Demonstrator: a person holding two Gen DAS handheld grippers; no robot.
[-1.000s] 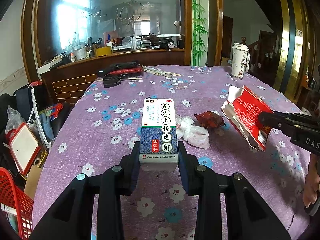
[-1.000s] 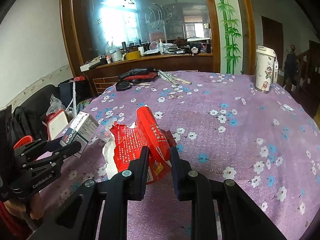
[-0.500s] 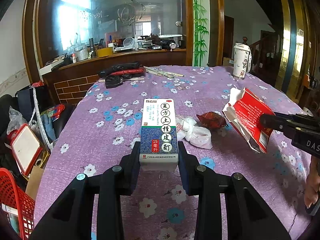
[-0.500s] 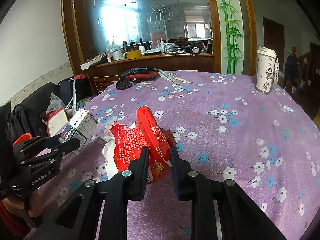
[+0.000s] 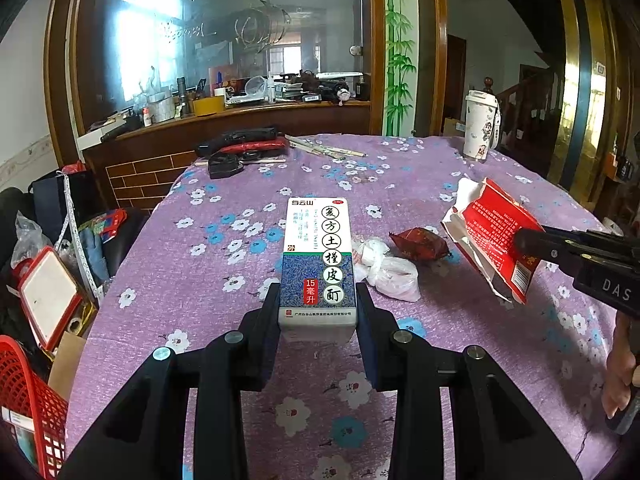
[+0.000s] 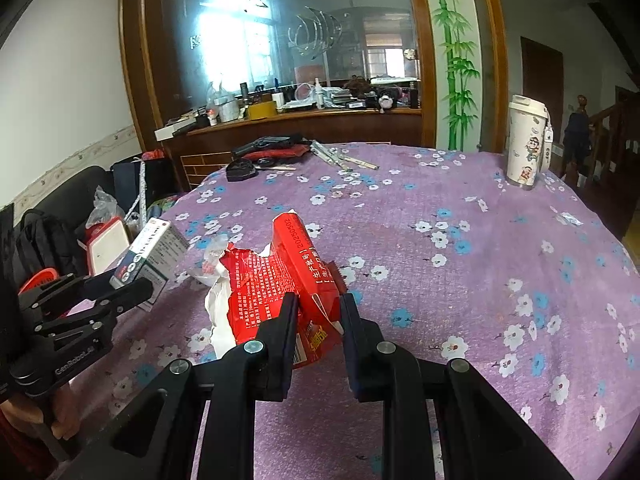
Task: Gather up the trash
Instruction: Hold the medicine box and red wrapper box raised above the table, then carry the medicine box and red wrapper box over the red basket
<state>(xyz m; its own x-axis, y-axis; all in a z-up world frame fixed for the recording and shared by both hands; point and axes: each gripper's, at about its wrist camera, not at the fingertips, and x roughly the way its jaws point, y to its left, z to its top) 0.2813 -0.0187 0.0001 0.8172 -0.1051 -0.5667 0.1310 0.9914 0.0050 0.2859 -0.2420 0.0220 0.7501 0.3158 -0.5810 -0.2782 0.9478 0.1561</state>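
My left gripper (image 5: pixel 318 312) is shut on a white and blue medicine box (image 5: pixel 319 256), held above the purple flowered tablecloth (image 5: pixel 224 280). The same box (image 6: pixel 154 250) shows at the left of the right wrist view, in the left gripper (image 6: pixel 132 286). My right gripper (image 6: pixel 318 308) is shut on a torn red carton (image 6: pixel 280 280), lifted off the table; that carton (image 5: pixel 494 236) shows at the right in the left wrist view. On the cloth between them lie a knotted white plastic bag (image 5: pixel 386 268) and a crumpled red wrapper (image 5: pixel 418 242).
A red mesh basket (image 5: pixel 28 408) stands low beside the table's left edge, with bags and a red-framed board (image 5: pixel 48 296) near it. At the far side lie black and red tools (image 5: pixel 244 146) and chopsticks (image 5: pixel 324 148). A white lidded cup (image 5: pixel 480 124) stands far right.
The two grippers keep their hold and stay almost still. The view has only shifted slightly; the trash on the cloth has not moved.
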